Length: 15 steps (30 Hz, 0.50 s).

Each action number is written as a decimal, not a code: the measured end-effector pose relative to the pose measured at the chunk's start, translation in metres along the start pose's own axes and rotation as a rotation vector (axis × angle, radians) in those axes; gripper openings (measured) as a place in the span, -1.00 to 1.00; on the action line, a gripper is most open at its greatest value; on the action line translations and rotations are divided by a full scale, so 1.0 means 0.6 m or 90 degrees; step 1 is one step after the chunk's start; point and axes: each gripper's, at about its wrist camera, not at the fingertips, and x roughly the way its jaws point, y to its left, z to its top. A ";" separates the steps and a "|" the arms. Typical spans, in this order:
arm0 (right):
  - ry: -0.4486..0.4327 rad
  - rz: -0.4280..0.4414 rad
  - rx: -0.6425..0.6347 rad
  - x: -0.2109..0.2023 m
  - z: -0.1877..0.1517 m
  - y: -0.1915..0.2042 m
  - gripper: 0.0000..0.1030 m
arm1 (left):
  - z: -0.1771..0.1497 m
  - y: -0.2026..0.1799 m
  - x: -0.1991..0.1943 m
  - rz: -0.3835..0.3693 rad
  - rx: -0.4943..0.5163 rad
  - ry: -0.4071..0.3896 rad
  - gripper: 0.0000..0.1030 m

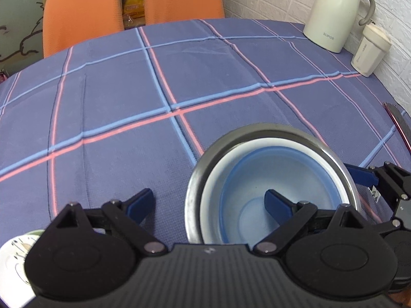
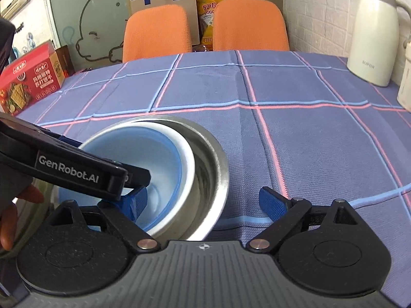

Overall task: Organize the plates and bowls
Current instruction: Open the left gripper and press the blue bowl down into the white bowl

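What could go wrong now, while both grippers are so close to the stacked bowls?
1. The left gripper and the right gripper each straddle the rim of the steel bowl, both wide open. If both move at once, they may collide.
2. The blue bowl sits off-centre inside the white bowl. A finger pushing down inside may tip the stack.
3. A patterned plate lies under the left gripper; it may get knocked.

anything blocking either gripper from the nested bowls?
Nothing visible. Both grippers, left and right, are open at the nested bowls; each has one finger over the blue bowl. The left gripper's arm crosses the right view but blocks nothing.
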 end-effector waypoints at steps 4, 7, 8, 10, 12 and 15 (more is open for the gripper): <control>-0.006 -0.021 0.013 0.000 0.000 -0.012 0.59 | 0.002 -0.002 0.004 0.001 0.007 0.006 0.81; -0.004 -0.028 0.014 -0.001 0.000 -0.011 0.59 | 0.002 -0.004 0.004 -0.003 0.007 0.006 0.81; -0.004 -0.029 0.008 -0.002 -0.001 -0.010 0.58 | 0.002 -0.004 0.004 -0.005 0.008 0.007 0.81; -0.006 -0.034 0.001 -0.008 -0.002 -0.016 0.59 | 0.000 -0.007 0.004 -0.003 0.015 0.006 0.81; -0.001 -0.034 0.024 -0.008 0.001 -0.028 0.59 | -0.001 -0.010 0.005 0.002 0.016 0.004 0.81; 0.007 -0.038 0.038 -0.010 0.002 -0.030 0.58 | -0.002 -0.006 0.005 -0.002 0.011 0.003 0.81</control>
